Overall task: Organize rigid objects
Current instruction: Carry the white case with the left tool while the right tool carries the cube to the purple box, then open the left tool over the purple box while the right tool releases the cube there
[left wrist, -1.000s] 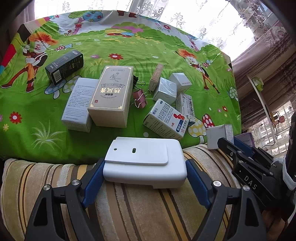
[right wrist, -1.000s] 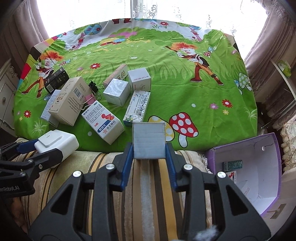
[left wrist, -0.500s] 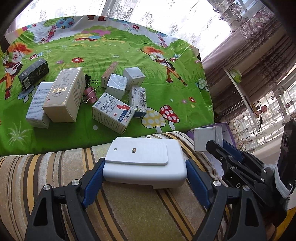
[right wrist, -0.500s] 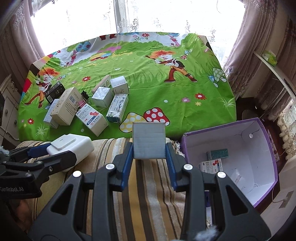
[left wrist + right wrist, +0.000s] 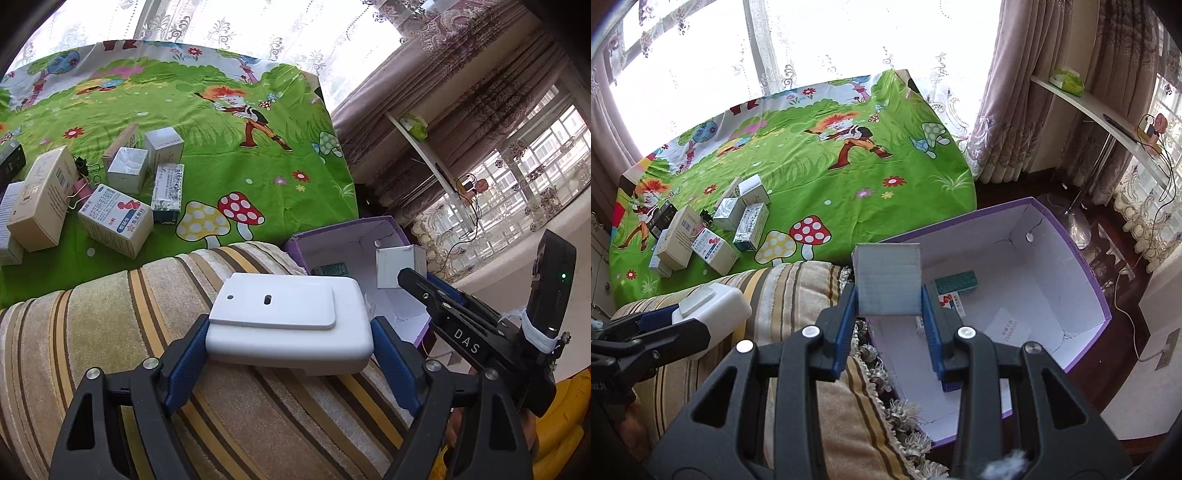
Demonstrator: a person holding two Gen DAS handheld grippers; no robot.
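Your left tongs (image 5: 290, 363) hold the flat white plastic case (image 5: 288, 325) | your right tongs (image 5: 888, 326) hold the small grey cardboard box (image 5: 888, 282) over the purple bin's (image 5: 1067, 236) edge, ready to drop it in.

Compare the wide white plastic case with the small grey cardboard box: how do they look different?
The wide white plastic case is flat with rounded edges; the small grey cardboard box is square-cornered and narrower. The case is glossy, with a raised panel and two holes; the box is dull and plain. The case hangs over the striped cushion, the box over the purple bin. Each is gripped between blue pads.
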